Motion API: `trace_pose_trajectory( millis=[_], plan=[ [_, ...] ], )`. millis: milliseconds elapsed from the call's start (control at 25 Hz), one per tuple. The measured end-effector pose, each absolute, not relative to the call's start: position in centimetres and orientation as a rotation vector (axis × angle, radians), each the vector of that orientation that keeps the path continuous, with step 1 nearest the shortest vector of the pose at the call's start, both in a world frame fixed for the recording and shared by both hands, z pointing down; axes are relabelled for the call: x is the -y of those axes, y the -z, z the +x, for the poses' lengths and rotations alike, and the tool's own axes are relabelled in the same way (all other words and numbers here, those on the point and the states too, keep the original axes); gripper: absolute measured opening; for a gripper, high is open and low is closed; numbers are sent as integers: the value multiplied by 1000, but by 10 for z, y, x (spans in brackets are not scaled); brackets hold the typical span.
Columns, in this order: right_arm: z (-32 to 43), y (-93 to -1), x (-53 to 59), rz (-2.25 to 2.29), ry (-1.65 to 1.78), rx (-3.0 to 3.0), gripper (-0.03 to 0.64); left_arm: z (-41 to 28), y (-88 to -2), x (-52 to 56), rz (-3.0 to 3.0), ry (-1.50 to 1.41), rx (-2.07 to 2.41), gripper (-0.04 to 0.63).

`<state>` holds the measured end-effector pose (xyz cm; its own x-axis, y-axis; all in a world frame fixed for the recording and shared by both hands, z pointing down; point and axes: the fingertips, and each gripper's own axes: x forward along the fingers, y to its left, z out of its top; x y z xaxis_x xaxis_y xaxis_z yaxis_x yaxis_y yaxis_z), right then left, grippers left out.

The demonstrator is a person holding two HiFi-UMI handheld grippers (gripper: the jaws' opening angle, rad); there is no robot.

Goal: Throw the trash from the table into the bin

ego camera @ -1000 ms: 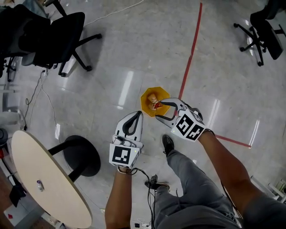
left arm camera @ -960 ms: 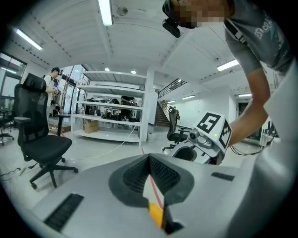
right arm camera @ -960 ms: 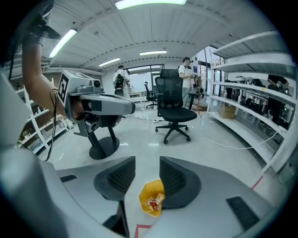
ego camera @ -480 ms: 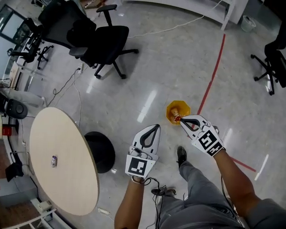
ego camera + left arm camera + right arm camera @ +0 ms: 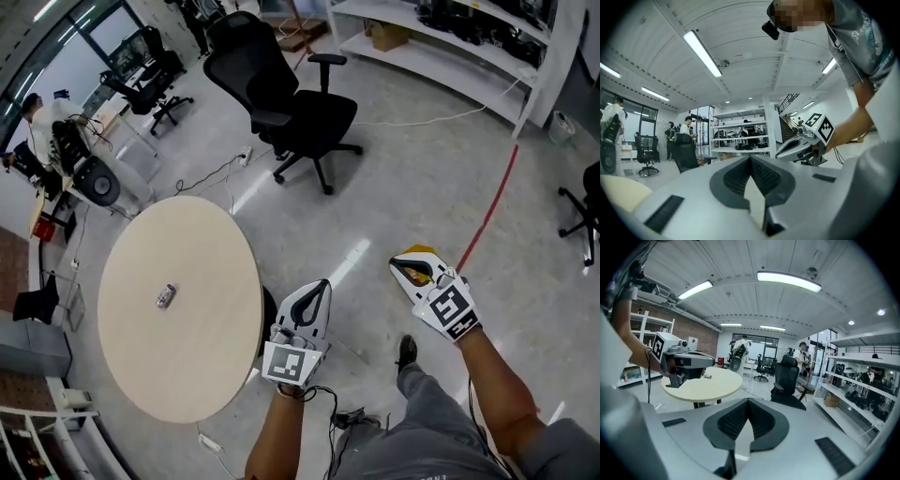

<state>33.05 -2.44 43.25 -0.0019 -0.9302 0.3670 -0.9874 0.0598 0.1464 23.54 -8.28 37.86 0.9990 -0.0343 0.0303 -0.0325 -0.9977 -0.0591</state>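
A small crumpled piece of trash (image 5: 166, 296) lies on the round beige table (image 5: 197, 366) at the left; the right gripper view shows that trash (image 5: 707, 376) on the table (image 5: 717, 387) too. My left gripper (image 5: 324, 283) is held level beside the table's right edge, jaws together and empty (image 5: 750, 158). Further right, my right gripper (image 5: 396, 265) is shut with nothing in it (image 5: 749, 400). It covers most of the yellow bin (image 5: 419, 251) on the floor. Each gripper shows in the other's view: the right gripper (image 5: 782, 153) and the left gripper (image 5: 710, 362).
A black office chair (image 5: 300, 108) stands beyond the table. White shelves (image 5: 441, 42) run along the far wall, and a red tape line (image 5: 487, 211) crosses the floor. Cables trail near the table foot. People sit at desks far left (image 5: 42, 131).
Both grippers have risen away from the yellow bin. The right jaws, open over the bin a second ago, are now shut. The view has swung up onto the table.
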Motion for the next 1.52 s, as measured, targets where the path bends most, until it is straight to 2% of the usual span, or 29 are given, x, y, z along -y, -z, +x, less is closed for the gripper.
trace_pose_trajectory(
  millis=[560, 720, 880, 1160, 1520],
  plan=[
    [42, -326, 113, 1736, 58, 2161, 8, -80, -283, 149, -2952, -105, -365, 34],
    [-25, -309, 137, 1640, 107, 2212, 8, -151, -274, 169, -2922, -38, -514, 34],
    [-78, -285, 166, 1544, 159, 2264, 8, -207, -247, 185, -2887, -175, -602, 34],
    [-159, -265, 227, 1365, 224, 2354, 8, -292, -230, 225, -2825, -199, -799, 34],
    [-242, -316, 368, 1059, 244, 2469, 10, -368, -268, 335, -2787, -125, -1080, 34]
  ],
)
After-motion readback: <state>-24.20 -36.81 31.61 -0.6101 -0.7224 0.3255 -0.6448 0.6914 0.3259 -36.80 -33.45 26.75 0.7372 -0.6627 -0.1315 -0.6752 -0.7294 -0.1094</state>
